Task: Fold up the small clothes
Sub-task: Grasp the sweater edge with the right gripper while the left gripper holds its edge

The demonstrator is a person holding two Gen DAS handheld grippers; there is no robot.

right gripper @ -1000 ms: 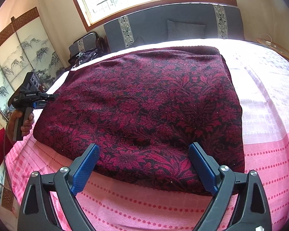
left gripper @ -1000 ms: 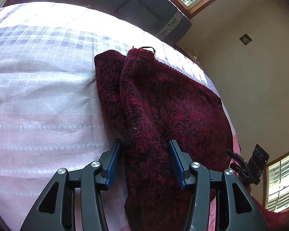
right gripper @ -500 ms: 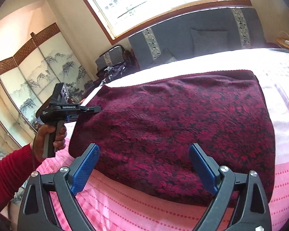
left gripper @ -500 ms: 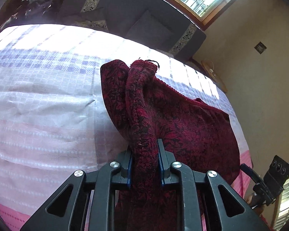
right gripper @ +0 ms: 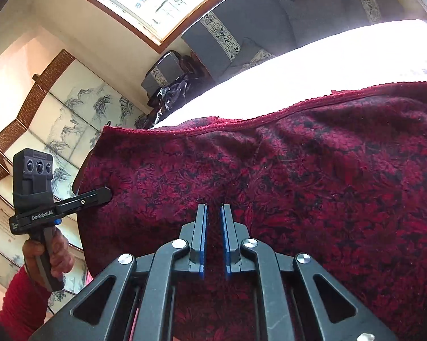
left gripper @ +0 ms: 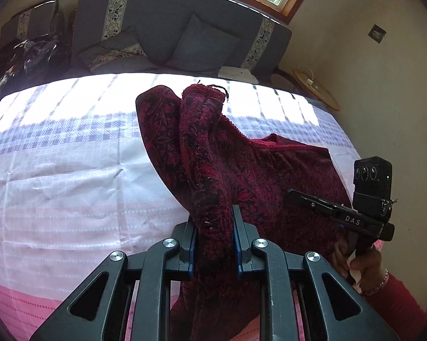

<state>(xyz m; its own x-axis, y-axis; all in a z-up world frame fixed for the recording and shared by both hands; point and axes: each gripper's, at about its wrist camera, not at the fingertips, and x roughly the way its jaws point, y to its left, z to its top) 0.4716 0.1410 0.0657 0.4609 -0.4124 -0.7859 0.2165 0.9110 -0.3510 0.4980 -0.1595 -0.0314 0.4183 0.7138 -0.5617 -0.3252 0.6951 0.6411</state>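
The left gripper (left gripper: 213, 241) is holding a bunched edge of the dark red patterned cloth (left gripper: 259, 176) between its blue pads – the fabric is filling the narrow gap and is rising as a ridge toward the far side. The cloth is lying on the bed cover (left gripper: 71, 170), which is white and pink checked, with its left edge lifted from it.

The right gripper (right gripper: 213, 241) is almost closed at the near edge of the same cloth (right gripper: 298, 176). Red fabric is showing in the thin slit between its pads, so it is probably pinching the edge, though how firmly I cannot tell.

To fold well, both grippers should be lifting at the same height and carrying the near edge toward the far edge – keeping the fabric tight between them, so no crease is forming. The thick knit is looking heavy, so it may slip from a shallow grip.
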